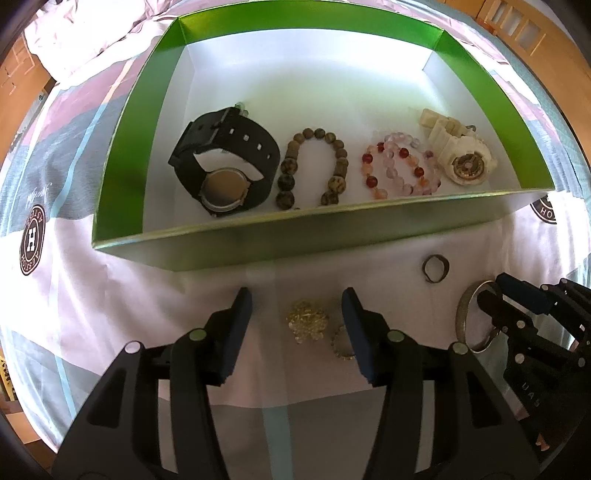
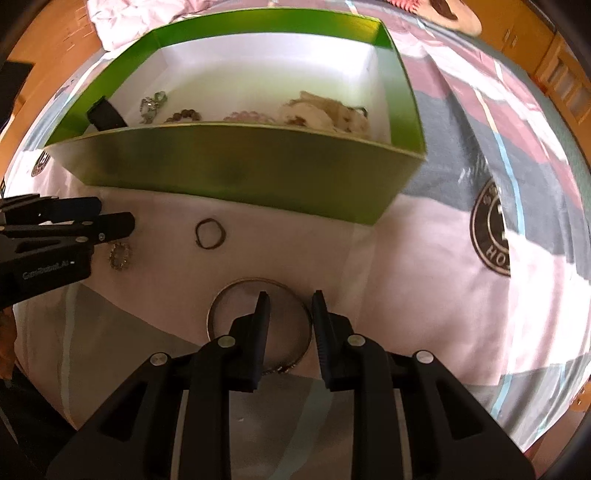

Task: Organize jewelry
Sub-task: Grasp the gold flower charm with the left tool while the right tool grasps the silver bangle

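Observation:
A green box [image 1: 258, 240] on the bed holds a black watch [image 1: 225, 162], a brown bead bracelet [image 1: 314, 166], a pink and red bead bracelet [image 1: 399, 166] and a white watch [image 1: 458, 151]. My left gripper [image 1: 295, 325] is open over a gold brooch [image 1: 306, 321], with a small gold ring [image 1: 341, 345] beside its right finger. A dark ring [image 1: 436, 267] lies near the box. My right gripper [image 2: 290, 314] is open, its jaws astride the right rim of a silver bangle [image 2: 255, 284]. The box [image 2: 240, 170], the dark ring [image 2: 209, 233] and the gold ring [image 2: 120, 255] also show in the right wrist view.
The bed cover [image 2: 443, 295] is white, pink and grey with round logos [image 2: 493, 229]. Wooden furniture [image 2: 561, 70] stands beyond the bed. A rumpled quilt [image 1: 92, 33] lies behind the box.

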Tool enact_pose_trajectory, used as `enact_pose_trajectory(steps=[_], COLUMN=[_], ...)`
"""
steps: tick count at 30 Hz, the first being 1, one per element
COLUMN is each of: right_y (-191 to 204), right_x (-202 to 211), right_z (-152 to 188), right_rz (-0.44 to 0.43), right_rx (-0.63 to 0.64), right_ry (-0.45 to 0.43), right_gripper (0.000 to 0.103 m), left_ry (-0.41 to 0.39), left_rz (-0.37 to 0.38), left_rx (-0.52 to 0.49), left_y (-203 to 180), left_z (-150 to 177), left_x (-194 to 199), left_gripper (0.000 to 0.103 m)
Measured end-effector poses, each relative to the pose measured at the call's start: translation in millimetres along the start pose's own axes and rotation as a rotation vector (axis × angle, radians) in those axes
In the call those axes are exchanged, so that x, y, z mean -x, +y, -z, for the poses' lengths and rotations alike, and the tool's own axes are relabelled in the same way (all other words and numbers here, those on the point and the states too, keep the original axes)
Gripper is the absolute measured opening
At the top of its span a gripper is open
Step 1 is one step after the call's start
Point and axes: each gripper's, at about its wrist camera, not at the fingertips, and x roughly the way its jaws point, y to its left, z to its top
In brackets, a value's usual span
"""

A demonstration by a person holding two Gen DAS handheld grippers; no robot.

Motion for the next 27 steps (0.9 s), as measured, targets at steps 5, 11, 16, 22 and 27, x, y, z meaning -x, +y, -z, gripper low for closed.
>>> enact_pose_trajectory(steps=[5, 11, 16, 22, 27], right_y=[7, 11, 6, 5, 8], right_x=[-2, -2, -3, -3, -5], right_z=[-1, -5, -3, -3, -3], right_rz=[0.022, 0.014, 0.010, 0.017, 0.023], right_rx=[0.024, 0.013, 0.009, 0.015, 0.022], right_ry=[-0.010, -0.011, -0.008, -0.008, -0.009], right_gripper=[0.024, 0.024, 0.024, 0.024, 0.024], left_ry=[-0.001, 0.008, 0.020, 0.025, 0.018], left_rz=[-0.012, 0.002, 0.015, 0.000, 0.005], left_rx=[-0.008, -0.009, -0.020, -0.035, -0.024], left_y=[-5, -9, -12, -18, -17], left_z=[0, 0, 3, 4, 3], left_x=[-4, -3, -4, -9, -8], left_gripper=[0.052, 0.041, 0.041, 0.040, 0.026])
